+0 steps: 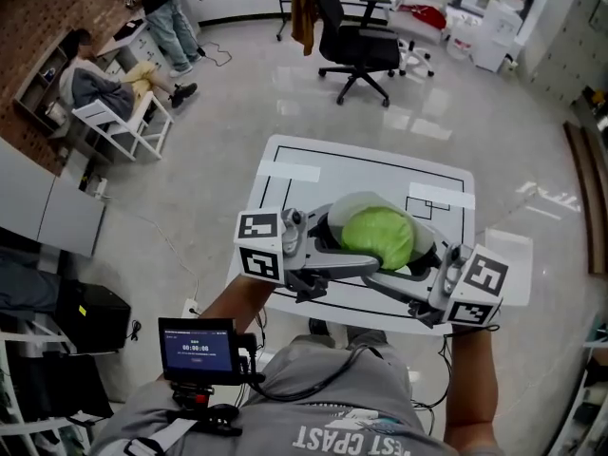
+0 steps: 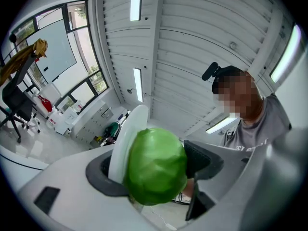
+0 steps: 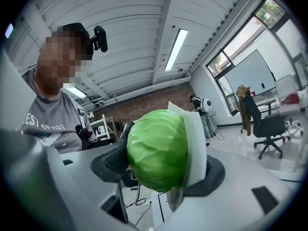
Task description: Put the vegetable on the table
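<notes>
Both hands are carrying the cabbage (image 1: pixel 377 237) on a white plate (image 1: pixel 364 200). It's hanging in the air over the near half of the table (image 1: pixel 313 171), not touching it.

Left gripper (image 2: pixel 153 170) is clamping plate and cabbage as one stack: one jaw is backing the plate and the other jaw's dark pad is pressing on the cabbage's side. Right gripper (image 3: pixel 161 170) is doing the same from the opposite side. Both are closed wide on the load, neither is empty.

My read: the set-down is coming next. Doing it well:
- Lower both hands at the same rate. The head is round, so I'm expecting it to roll if the plate tips.
- Aim toward the table's middle, away from the near edge.
- Hold the clamp until the plate is bearing on the table.
- The backing jaws are probably going to touch down first, so land softly.
- Open both together, then pull out toward the left and right edges without dragging the plate.
</notes>
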Demonstrator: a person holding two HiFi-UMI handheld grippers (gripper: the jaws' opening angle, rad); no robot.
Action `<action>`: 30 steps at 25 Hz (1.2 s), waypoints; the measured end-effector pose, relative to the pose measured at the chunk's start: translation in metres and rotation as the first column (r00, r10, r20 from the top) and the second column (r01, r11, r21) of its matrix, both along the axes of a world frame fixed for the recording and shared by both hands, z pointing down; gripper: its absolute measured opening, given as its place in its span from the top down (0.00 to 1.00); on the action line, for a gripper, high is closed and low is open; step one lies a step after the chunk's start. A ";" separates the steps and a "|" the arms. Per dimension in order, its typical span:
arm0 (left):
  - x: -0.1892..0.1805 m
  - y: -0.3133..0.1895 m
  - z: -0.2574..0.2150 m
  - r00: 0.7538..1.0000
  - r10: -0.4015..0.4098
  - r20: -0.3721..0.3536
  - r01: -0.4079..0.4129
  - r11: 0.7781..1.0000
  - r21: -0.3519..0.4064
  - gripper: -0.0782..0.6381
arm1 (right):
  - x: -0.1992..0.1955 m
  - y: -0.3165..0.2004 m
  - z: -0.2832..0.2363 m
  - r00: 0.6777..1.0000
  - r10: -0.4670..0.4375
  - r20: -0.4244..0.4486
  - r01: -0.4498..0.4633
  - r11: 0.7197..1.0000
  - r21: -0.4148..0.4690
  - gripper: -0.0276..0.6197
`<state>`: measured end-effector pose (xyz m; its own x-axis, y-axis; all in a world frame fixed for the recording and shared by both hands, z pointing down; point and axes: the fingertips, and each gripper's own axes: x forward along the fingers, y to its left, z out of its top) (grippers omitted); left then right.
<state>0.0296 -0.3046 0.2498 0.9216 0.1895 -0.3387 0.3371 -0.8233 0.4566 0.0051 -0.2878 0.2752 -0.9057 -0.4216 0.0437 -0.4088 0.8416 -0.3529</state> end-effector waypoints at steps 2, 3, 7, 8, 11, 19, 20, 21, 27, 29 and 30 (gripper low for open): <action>0.001 -0.002 0.007 1.000 -0.003 0.016 0.003 1.000 -0.010 0.39 | 0.000 -0.002 0.006 1.000 -0.005 0.011 0.005 1.000 -0.009 0.46; 0.001 -0.004 0.010 1.000 -0.008 0.024 0.008 1.000 -0.016 0.39 | 0.000 -0.003 0.009 1.000 -0.009 0.017 0.009 1.000 -0.013 0.46; 0.001 -0.008 0.024 0.998 -0.027 0.057 0.029 0.999 -0.030 0.39 | 0.000 -0.007 0.022 0.999 -0.034 0.035 0.035 0.999 -0.028 0.46; 0.000 -0.009 0.028 0.997 -0.031 0.065 0.033 0.999 -0.031 0.39 | -0.001 -0.008 0.026 0.998 -0.041 0.039 0.042 0.999 -0.029 0.46; 0.000 -0.010 0.043 0.995 -0.040 0.089 0.043 0.999 -0.032 0.39 | -0.002 -0.008 0.040 0.997 -0.058 0.045 0.060 0.998 -0.035 0.46; 0.062 -0.084 0.078 0.986 -0.078 0.149 0.093 0.991 -0.092 0.39 | 0.060 -0.080 0.074 0.993 -0.108 0.035 0.112 0.987 -0.114 0.46; 0.069 -0.092 0.080 0.985 -0.083 0.153 0.099 0.990 -0.103 0.39 | 0.067 -0.088 0.076 0.993 -0.113 0.034 0.116 0.985 -0.127 0.46; 0.072 -0.098 0.082 0.984 -0.086 0.158 0.104 0.988 -0.112 0.39 | 0.070 -0.094 0.078 0.992 -0.119 0.031 0.122 0.983 -0.138 0.46; 0.069 -0.111 0.118 0.974 -0.071 0.215 0.106 0.982 -0.157 0.39 | 0.066 -0.107 0.113 0.992 -0.128 0.014 0.129 0.970 -0.205 0.46; 0.070 -0.116 0.131 0.970 -0.065 0.236 0.105 0.981 -0.162 0.39 | 0.066 -0.112 0.127 0.992 -0.127 0.012 0.126 0.966 -0.227 0.46; 0.071 -0.118 0.138 0.967 -0.062 0.248 0.104 0.981 -0.161 0.39 | 0.066 -0.114 0.135 0.992 -0.126 0.005 0.124 0.963 -0.240 0.46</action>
